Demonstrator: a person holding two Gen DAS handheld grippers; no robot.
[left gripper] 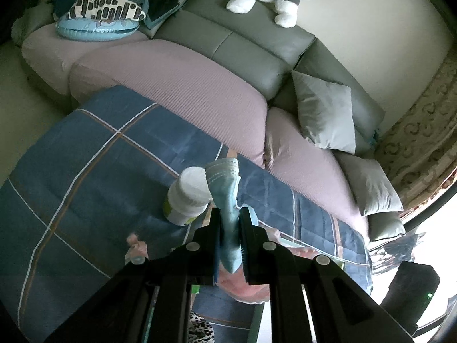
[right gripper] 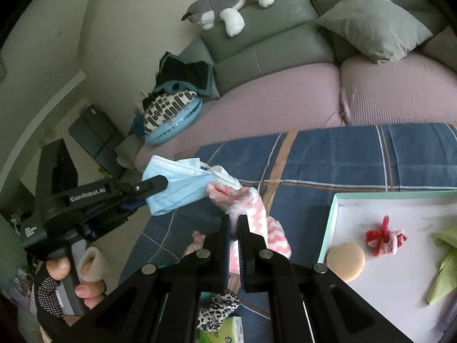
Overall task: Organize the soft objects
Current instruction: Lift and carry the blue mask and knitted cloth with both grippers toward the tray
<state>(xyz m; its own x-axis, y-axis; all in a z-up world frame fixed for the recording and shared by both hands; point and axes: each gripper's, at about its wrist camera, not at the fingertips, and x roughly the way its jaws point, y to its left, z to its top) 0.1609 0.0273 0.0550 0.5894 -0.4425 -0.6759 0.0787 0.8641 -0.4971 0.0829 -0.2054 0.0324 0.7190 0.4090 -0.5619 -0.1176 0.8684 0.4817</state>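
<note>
Left gripper (left gripper: 230, 223) pinches one face mask (left gripper: 225, 188); right gripper (right gripper: 234, 223) pinches one pink sock (right gripper: 257, 214).

White lettering reading "GenRobot.AI" is showing along the black side of the left gripper (right gripper: 148, 193); a smaller white label lower on its body is staying too blurred for reading

My left camera looks down along my fingers, close over the blanket (left gripper: 85, 154), toward the sofa (left gripper: 245, 45). My right camera does likewise. Both share sofa, blanket and plush dog (right gripper: 228, 3).
</note>
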